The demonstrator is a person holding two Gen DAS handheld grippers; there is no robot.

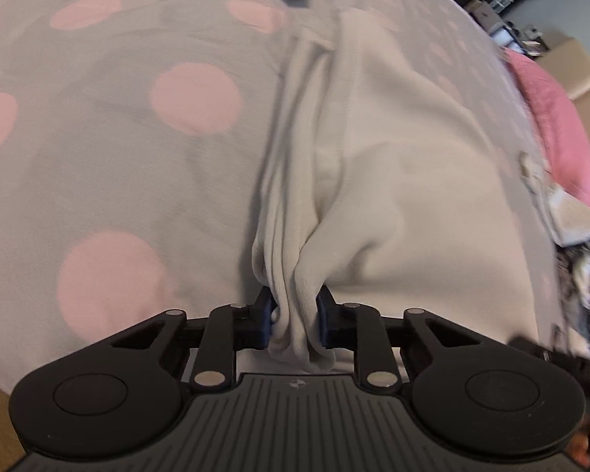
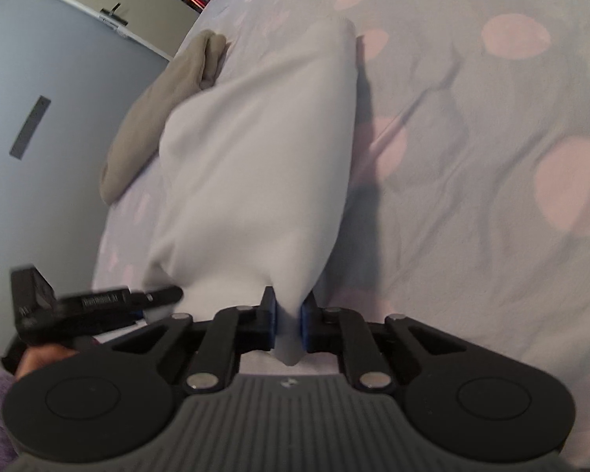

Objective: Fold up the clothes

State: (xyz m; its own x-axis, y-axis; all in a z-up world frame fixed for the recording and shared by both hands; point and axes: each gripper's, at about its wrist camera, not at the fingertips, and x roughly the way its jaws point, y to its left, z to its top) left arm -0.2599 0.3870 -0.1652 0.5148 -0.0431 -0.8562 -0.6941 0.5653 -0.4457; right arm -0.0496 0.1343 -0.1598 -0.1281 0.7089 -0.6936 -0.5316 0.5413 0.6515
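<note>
You had both grippers clenched on the pale garment (image 1: 405,181): the left gripper (image 1: 295,320) on a bunched edge, the right gripper (image 2: 287,320) on a corner, apparently so it hung taut above the spotted bedspread (image 1: 110,126) for folding.

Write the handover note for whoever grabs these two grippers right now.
Left gripper: shut on a bunched edge of the white garment.
Right gripper: shut on another edge of the same garment.
The garment hangs partly raised between them over the polka-dot bedsheet. A beige garment lies near the bed's edge; I can't tell whether it is folded.
Done: both edges gripped.
Left: probably lay it flat, fold it, then set it down.
</note>
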